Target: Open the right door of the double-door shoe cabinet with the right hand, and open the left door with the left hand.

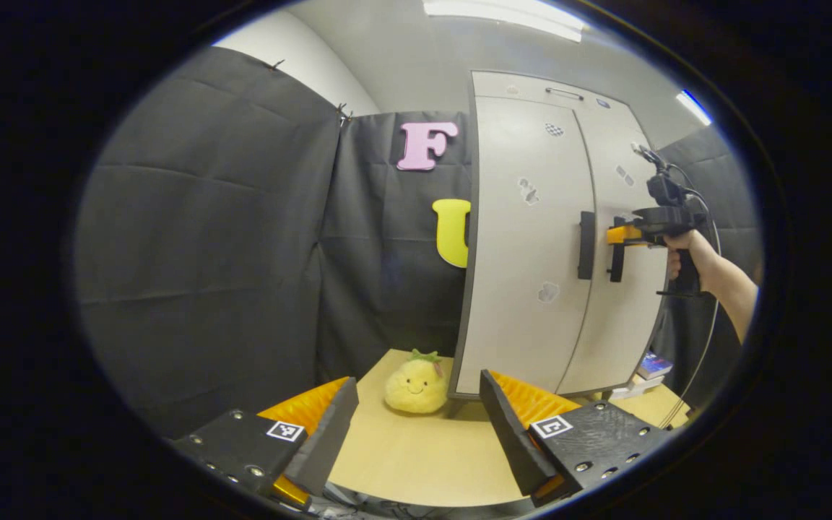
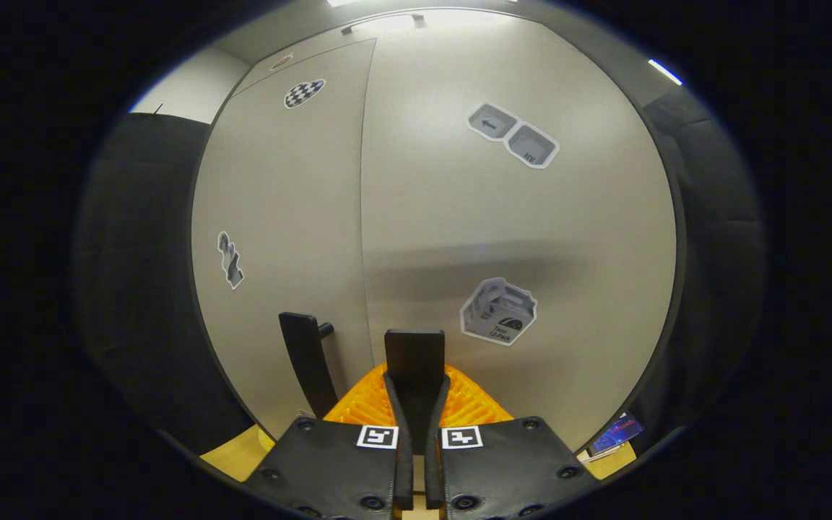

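Shoe cabinet (image 1: pixel 531 238) stands upright on the table (image 1: pixel 423 462), both doors seemingly closed. Right gripper (image 2: pixel 416 404) is clenched on the right door handle (image 2: pixel 414 361), just right of the cabinet's centre seam. Left gripper (image 1: pixel 416 419) is released, jaws wide apart, low and well short of the cabinet; left door handle (image 1: pixel 586 245) untouched.

Risks: the narrow handle could slip from the fingers if the pull runs off the door's swing arc; a hard pull may tip or drag the cabinet. Plush toy (image 1: pixel 416 386) beside the cabinet's left base may obstruct the left door.

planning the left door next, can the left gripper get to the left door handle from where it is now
Probably yes. The left gripper is open and back from the cabinet, and the left door handle stands bare. The right gripper sits on the right door handle beside it, so clearance is tight.
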Tool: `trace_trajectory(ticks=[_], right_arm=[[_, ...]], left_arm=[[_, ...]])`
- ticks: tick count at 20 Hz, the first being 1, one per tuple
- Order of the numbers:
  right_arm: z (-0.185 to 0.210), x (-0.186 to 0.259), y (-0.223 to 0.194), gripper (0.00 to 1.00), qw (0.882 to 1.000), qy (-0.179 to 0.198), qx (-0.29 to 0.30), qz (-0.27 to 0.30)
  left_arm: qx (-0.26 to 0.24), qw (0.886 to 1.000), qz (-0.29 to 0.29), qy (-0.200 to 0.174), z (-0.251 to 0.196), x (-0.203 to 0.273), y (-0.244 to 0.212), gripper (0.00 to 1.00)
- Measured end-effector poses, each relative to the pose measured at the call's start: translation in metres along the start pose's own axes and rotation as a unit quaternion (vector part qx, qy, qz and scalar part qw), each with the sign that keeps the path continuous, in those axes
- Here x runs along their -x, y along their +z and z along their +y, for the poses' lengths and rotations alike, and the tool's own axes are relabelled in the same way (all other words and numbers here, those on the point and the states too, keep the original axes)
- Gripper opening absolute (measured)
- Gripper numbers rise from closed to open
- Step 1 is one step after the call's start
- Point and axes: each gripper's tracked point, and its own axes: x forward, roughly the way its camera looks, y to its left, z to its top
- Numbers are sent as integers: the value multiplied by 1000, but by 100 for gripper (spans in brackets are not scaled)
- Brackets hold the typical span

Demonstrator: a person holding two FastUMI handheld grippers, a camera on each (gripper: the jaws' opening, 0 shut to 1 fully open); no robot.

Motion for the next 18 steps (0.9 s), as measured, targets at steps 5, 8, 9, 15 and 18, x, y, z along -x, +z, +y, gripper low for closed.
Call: trace_trajectory(ticks=[5, 8, 9, 15, 18], right_arm=[[0, 16, -2, 4, 1000, 0, 5, -12], [0, 28, -3, 8, 1000, 7, 0, -14], [-1, 33, -4, 8, 1000, 11, -5, -15], [-7, 60, -8, 8, 999, 27, -11, -16], [-12, 75, -10, 8, 999, 32, -15, -17]], left_arm=[[-10, 1000, -1, -8, -9, 7, 1, 98], [-17, 1000, 3, -9, -13, 15, -2, 98], [-18, 1000, 4, -8, -13, 18, -3, 98], [-10, 1000, 16, -9, -22, 36, -11, 99], [-16, 1000, 20, -16, -30, 41, -13, 98]])
